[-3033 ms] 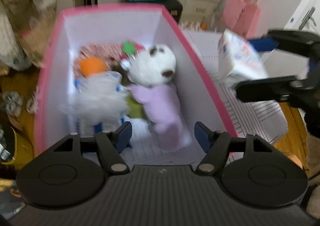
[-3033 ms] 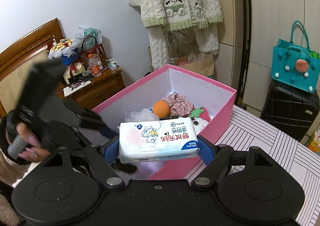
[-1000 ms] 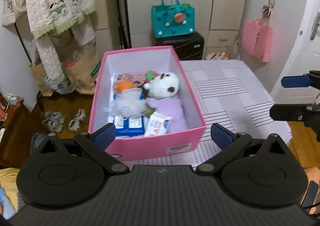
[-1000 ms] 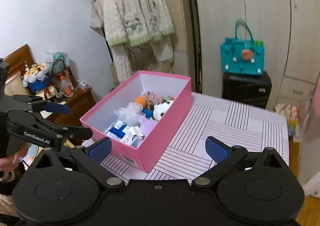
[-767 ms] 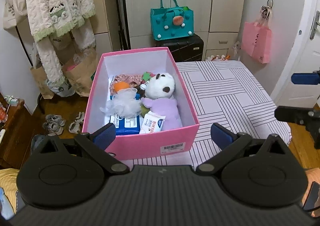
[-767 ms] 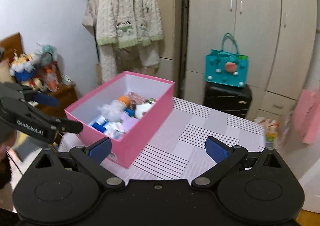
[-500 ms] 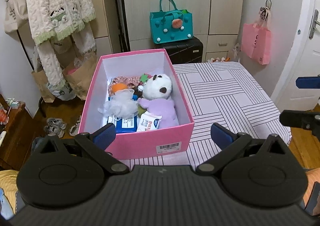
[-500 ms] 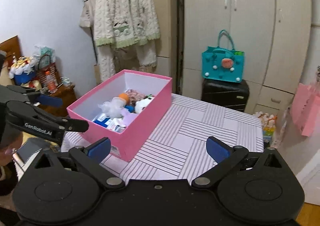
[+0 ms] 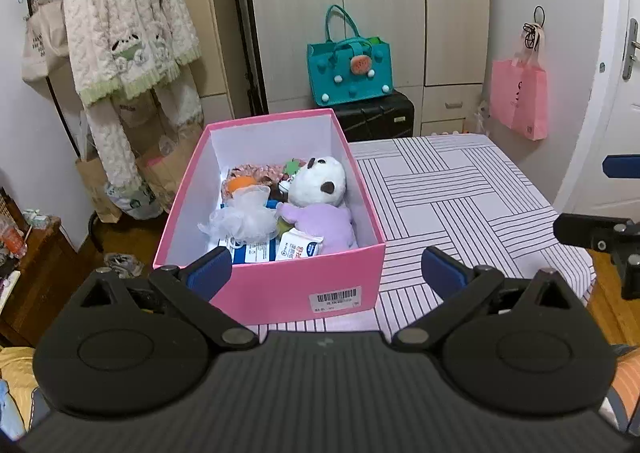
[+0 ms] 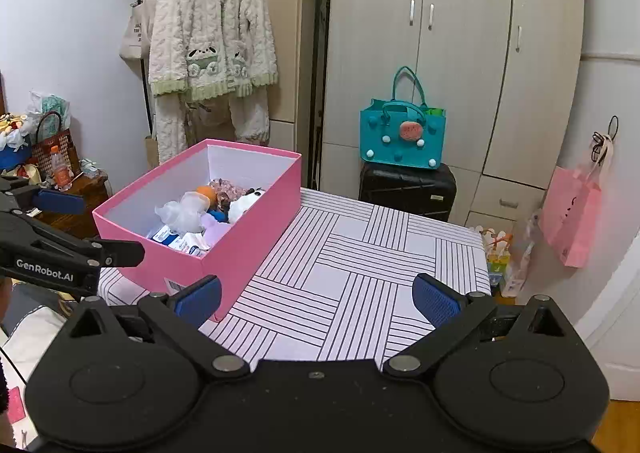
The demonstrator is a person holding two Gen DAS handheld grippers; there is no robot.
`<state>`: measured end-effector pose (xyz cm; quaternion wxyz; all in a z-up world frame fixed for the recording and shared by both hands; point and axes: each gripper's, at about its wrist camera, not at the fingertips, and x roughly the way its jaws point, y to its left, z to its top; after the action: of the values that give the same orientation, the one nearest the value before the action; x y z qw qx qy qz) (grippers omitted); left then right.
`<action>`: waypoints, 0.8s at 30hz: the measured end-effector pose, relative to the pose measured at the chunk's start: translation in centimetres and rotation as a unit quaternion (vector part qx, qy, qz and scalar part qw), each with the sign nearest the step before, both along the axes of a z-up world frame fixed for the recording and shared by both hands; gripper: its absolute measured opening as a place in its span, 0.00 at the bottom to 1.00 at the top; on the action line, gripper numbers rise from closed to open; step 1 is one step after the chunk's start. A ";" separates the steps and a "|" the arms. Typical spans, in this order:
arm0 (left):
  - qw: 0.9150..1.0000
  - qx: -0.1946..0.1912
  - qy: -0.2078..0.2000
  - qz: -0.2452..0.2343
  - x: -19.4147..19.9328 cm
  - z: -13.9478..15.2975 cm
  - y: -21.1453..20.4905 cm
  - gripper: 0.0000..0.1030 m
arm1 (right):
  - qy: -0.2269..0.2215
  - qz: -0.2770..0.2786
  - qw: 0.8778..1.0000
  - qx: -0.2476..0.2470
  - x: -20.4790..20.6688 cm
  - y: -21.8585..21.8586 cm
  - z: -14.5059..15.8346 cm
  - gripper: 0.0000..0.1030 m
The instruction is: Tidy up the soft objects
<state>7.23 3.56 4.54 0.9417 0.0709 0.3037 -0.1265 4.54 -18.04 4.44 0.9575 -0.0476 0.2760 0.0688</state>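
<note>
Overall view: pink box (image 9: 276,285) on the striped table (image 9: 460,189), soft objects inside.
Left gripper (image 9: 326,267): jaws spread wide, empty, short of the box.
Right gripper (image 10: 316,299): jaws wide, empty, over bare table.
Contents: plush panda (image 9: 320,189), white mesh puff (image 9: 240,219), tissue packs (image 9: 298,247).
Handling: probably light and compressible; pinch the panda's torso, packs across their short sides.
Progress: apparently complete.

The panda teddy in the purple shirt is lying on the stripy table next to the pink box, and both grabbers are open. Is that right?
Not quite. The panda teddy is lying inside the pink box, not on the stripy table beside it; the left wrist view shows it among the other soft things. The rest holds: the left gripper and right gripper are both open.
</note>
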 end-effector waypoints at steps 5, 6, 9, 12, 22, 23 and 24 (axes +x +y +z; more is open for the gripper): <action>1.000 -0.009 -0.010 -0.012 -0.7 -0.4 -0.4 1.00 | 0.001 -0.004 1.000 0.009 0.0 -0.2 -0.9 1.00; 1.000 -0.010 -0.013 -0.012 -0.8 -0.5 -0.5 1.00 | 0.002 -0.005 1.000 0.011 0.0 -0.2 -1.1 1.00; 1.000 -0.012 -0.021 -0.011 -1.1 -0.9 -0.7 1.00 | -0.001 -0.013 1.000 0.016 -0.2 -0.3 -1.5 1.00; 0.999 -0.025 -0.027 -0.014 -1.3 -1.1 -0.6 1.00 | -0.010 -0.024 1.000 0.011 -0.7 -0.3 -1.8 1.00; 0.999 -0.033 -0.037 -0.008 -1.5 -1.7 -0.5 1.00 | -0.019 -0.049 0.998 0.025 -1.6 -1.0 -2.1 1.00; 0.998 -0.037 -0.042 -0.009 -1.7 -1.7 -0.4 1.00 | -0.021 -0.049 0.998 0.027 -1.7 -1.1 -2.1 1.00; 0.998 -0.039 -0.047 -0.009 -1.9 -1.7 -0.4 1.00 | -0.022 -0.050 0.998 0.026 -1.8 -1.1 -2.1 1.00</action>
<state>5.32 3.19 2.81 0.9558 0.0427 0.2531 -0.1431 2.73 -19.10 2.37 0.9666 -0.0098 0.2548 0.0268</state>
